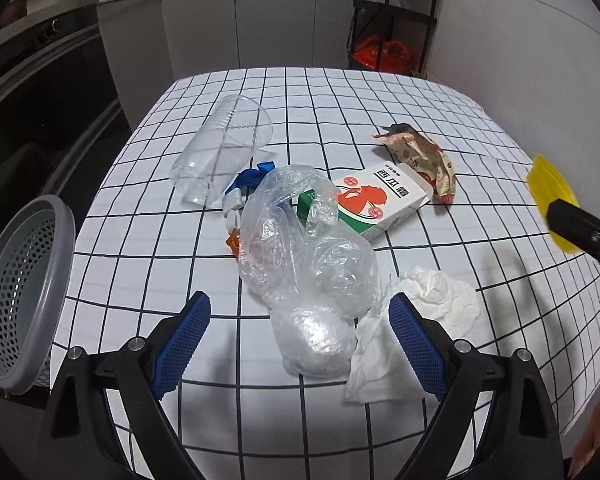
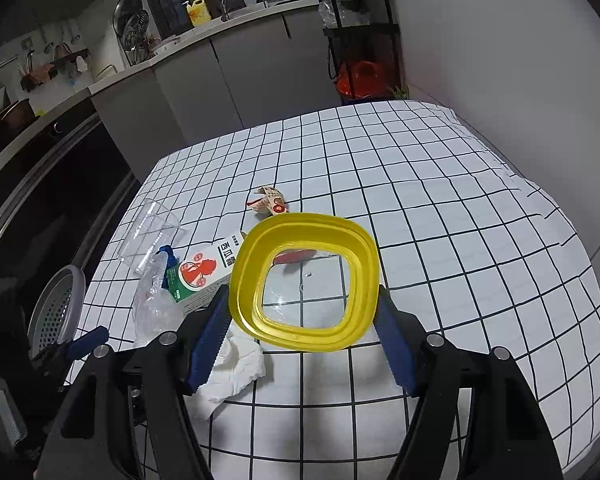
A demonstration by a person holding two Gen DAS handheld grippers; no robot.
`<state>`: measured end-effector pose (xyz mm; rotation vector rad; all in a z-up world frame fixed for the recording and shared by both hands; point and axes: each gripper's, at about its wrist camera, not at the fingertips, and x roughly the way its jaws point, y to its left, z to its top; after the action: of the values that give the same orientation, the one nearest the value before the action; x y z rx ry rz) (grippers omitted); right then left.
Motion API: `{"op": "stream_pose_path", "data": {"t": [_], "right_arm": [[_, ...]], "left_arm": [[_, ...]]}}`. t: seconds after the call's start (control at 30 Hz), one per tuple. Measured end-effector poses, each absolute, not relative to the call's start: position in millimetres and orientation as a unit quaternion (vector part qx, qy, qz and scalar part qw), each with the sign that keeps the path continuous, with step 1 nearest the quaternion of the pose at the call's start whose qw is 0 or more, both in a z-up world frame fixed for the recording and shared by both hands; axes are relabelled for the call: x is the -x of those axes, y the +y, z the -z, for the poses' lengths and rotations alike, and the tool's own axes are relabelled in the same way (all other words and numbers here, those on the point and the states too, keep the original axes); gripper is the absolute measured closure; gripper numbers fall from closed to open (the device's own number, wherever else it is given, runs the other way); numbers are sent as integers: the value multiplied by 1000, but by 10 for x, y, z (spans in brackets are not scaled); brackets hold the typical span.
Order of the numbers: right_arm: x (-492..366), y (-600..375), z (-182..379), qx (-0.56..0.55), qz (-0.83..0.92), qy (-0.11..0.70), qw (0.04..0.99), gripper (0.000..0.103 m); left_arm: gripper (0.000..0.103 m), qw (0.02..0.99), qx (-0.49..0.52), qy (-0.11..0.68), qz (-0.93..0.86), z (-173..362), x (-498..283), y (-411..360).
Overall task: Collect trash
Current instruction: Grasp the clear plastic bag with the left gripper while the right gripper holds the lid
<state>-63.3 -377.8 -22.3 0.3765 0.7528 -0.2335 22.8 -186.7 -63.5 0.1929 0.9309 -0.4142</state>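
Trash lies on the grid-cloth table (image 1: 380, 92): a crumpled clear plastic bag (image 1: 308, 264), a white tissue (image 1: 432, 300), a red-green carton (image 1: 376, 200), a clear cup (image 1: 224, 148) on its side, a snack wrapper (image 1: 424, 156) and blue scraps (image 1: 252, 178). My left gripper (image 1: 300, 344) is open with the bag's near end between its pads. My right gripper (image 2: 304, 340) is shut on a yellow-rimmed clear lid (image 2: 306, 280), held above the table; the lid also shows in the left wrist view (image 1: 548, 196).
A grey perforated bin (image 1: 20, 292) stands off the table's left edge, also in the right wrist view (image 2: 58, 308). Kitchen cabinets (image 1: 240, 28) and a black shelf (image 1: 396, 16) with an orange bag stand beyond. A white wall (image 1: 520, 40) is at right.
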Motion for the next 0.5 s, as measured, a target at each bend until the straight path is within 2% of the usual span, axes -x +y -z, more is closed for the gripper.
{"op": "stream_pose_path", "data": {"t": [0.13, 0.33, 0.4, 0.5], "right_arm": [[670, -3803, 190, -186, 111, 359, 908, 36], [701, -3815, 170, -190, 109, 356, 909, 36], [695, -3808, 177, -188, 108, 358, 908, 36], [688, -3791, 186, -186, 106, 360, 908, 36]], "left_arm": [[18, 864, -74, 456, 201, 673, -329, -1891], [44, 854, -80, 474, 198, 802, -387, -1929], [58, 852, -77, 478, 201, 825, -386, -1917], [64, 852, -76, 477, 201, 817, -372, -1884]]}}
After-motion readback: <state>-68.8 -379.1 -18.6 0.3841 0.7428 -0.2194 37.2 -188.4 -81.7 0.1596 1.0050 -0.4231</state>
